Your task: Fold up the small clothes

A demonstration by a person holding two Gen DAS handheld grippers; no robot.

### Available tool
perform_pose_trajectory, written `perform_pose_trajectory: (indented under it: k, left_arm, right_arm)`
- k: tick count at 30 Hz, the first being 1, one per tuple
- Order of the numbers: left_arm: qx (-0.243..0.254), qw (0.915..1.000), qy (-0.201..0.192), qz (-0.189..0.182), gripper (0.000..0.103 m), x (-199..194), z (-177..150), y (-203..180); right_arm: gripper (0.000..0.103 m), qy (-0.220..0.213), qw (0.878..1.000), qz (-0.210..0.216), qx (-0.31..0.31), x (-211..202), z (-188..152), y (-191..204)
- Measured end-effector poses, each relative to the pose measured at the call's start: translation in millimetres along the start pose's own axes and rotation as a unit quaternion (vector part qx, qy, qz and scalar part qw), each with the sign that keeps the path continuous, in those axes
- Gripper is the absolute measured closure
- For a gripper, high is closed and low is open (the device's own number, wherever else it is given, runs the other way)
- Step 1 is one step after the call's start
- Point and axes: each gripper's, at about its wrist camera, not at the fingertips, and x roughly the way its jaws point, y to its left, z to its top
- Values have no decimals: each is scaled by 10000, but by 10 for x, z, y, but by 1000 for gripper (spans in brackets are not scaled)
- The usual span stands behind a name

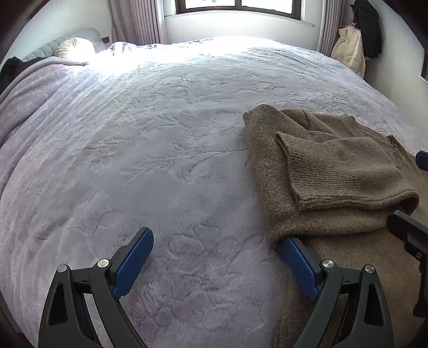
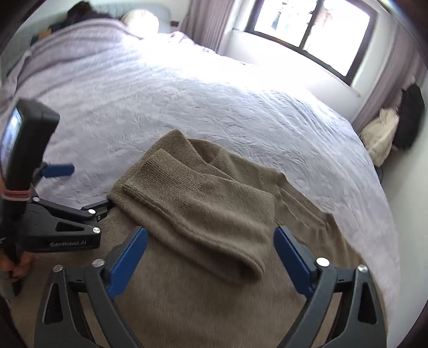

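Note:
A brown knit sweater [image 1: 329, 171] lies partly folded on the bed, a ribbed sleeve laid over its body; it also shows in the right wrist view [image 2: 203, 214]. My left gripper [image 1: 216, 241] is open, at the sweater's left edge, its right finger [image 1: 297, 259] tucked under the folded edge and its left finger on the bedspread. My right gripper [image 2: 211, 238] is open and hovers over the sweater's body, holding nothing. The left gripper shows from the side in the right wrist view [image 2: 88, 187].
A pale lilac embossed bedspread [image 1: 149, 160] covers the wide bed. Pillows [image 1: 76, 46] lie at the head, far left. A window [image 1: 238, 5] and curtains stand behind the bed. Coats [image 1: 350, 48] hang at the far right wall.

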Motion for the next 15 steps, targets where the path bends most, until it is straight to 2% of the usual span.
perform_pose_trajectory:
  k: [2, 7, 10, 12, 14, 15]
  left_arm:
    - [-20, 10000, 31, 76, 4, 49, 18, 31]
    - [-218, 9997, -79, 83, 3, 27, -14, 124]
    - [-388, 9990, -80, 203, 4, 53, -53, 188]
    - [-655, 9978, 61, -12, 3, 144, -72, 292]
    - [-810, 9965, 107, 162, 3, 199, -84, 372]
    - [-869, 9961, 137, 99, 3, 223, -88, 399]
  right_arm:
    - [12, 118, 9999, 67, -59, 109, -2, 18]
    - [13, 278, 9988, 213, -335, 359, 70, 162]
    - [13, 294, 9975, 130, -636, 466, 129, 324]
    - [17, 255, 9982, 8, -541, 520, 177, 339]
    - [34, 294, 9993, 169, -157, 555, 213, 249]
    - [62, 322, 9982, 466, 206, 580, 220, 155]
